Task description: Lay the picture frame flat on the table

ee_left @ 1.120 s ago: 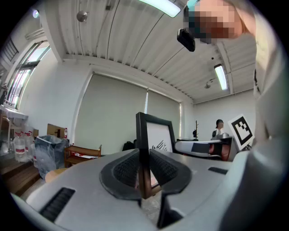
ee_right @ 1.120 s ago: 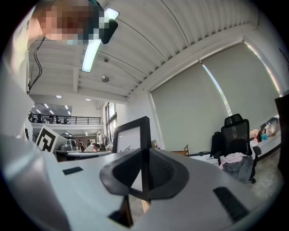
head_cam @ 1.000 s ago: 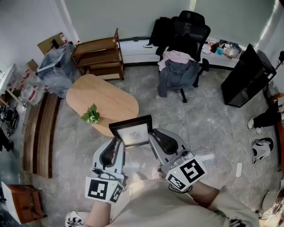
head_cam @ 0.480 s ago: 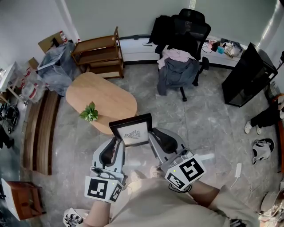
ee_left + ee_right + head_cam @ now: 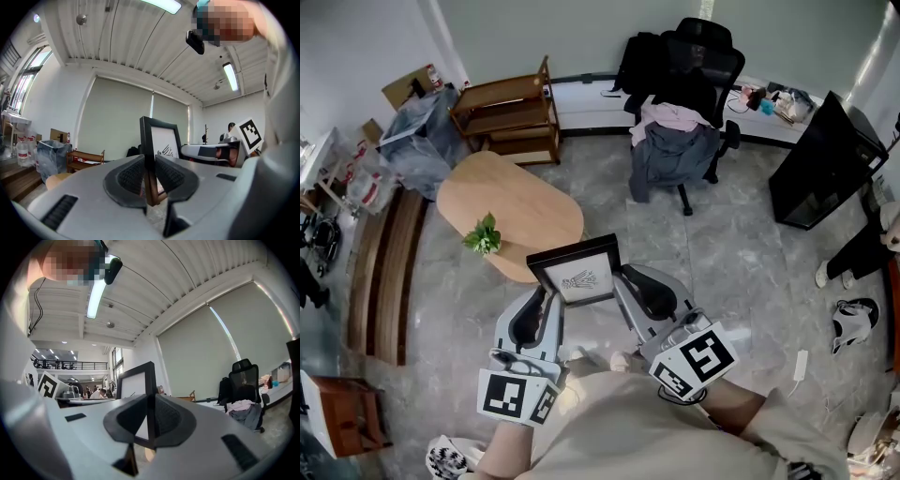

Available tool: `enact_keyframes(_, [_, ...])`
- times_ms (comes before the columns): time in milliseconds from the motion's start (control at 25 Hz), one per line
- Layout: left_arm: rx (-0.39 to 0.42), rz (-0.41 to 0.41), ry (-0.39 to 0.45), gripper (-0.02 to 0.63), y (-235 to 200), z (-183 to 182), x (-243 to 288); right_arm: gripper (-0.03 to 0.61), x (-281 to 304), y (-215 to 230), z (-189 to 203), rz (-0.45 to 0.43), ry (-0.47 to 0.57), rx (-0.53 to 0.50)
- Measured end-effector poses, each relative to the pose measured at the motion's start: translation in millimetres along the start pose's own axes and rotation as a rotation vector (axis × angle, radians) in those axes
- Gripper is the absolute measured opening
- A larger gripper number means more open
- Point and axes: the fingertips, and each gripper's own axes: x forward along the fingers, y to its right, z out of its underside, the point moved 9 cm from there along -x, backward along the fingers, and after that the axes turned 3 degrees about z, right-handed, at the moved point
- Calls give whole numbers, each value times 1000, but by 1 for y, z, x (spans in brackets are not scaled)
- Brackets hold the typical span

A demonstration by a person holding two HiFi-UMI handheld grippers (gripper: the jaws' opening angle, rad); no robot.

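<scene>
A black picture frame (image 5: 577, 274) with a white print is held in the air between both grippers, just short of the near end of the oval wooden table (image 5: 508, 206). My left gripper (image 5: 546, 302) is shut on the frame's left edge, and my right gripper (image 5: 623, 283) is shut on its right edge. In the left gripper view the picture frame (image 5: 159, 140) stands upright between the closed jaws of the left gripper (image 5: 149, 176). The right gripper view shows the picture frame (image 5: 137, 383) clamped edge-on in the right gripper (image 5: 150, 420).
A small green plant (image 5: 483, 235) stands on the table's near left side. A wooden shelf (image 5: 508, 111) is behind the table. An office chair (image 5: 680, 122) draped with clothes stands at the back, a black cabinet (image 5: 821, 155) at right, a wooden bench (image 5: 382, 281) at left.
The table and plant have shifted slightly left and up in the head view, and the frame moved a little left with both grippers holding it.
</scene>
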Motion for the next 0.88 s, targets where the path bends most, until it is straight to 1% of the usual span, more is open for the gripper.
enact_keyframes(160, [11,1,8,67,1,-3,5,38,1,6,0,5,7,17])
enact_keyframes(440, [22,-5,11,67,-14,3,15,38,19,12,5,-1,16,17])
enact_keyframes(640, [20,-3,8,67,-38,3,32,38,47,19,9,3,11,23])
enact_keyframes(880, [7,-3,-10,67,-72,8,64,38,89,38,17,8,-9,29])
